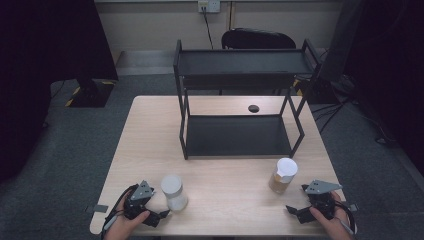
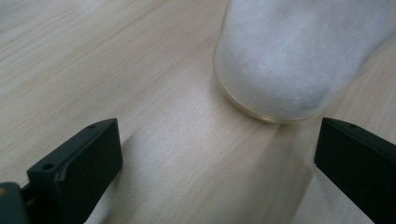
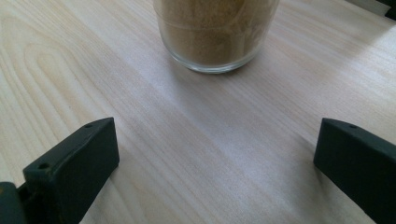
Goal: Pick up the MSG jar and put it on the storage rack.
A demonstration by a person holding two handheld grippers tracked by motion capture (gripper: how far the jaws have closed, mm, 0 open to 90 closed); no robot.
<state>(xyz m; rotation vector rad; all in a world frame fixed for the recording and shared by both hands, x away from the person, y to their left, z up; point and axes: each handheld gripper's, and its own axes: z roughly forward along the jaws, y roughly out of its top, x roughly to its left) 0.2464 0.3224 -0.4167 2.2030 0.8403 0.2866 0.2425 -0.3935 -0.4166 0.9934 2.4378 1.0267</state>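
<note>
While unlabelled, two white-lidded jars (image 1: 174, 192).

Pale matt wood-grain table (image 1: 235, 180), clear glossy glass jars (image 3: 215, 42) (image 2: 289, 60), matt black metal shelf (image 1: 240, 135)

A clear glass jar of white powder with a white lid (image 1: 174, 192) stands upright on the light wooden desk (image 1: 225, 175), near its front edge, well left of the black two-tier metal shelf rack (image 1: 240, 100). A clear glass jar of brown powder with a white lid (image 1: 283, 175) stands upright before the rack's right front leg.
</note>
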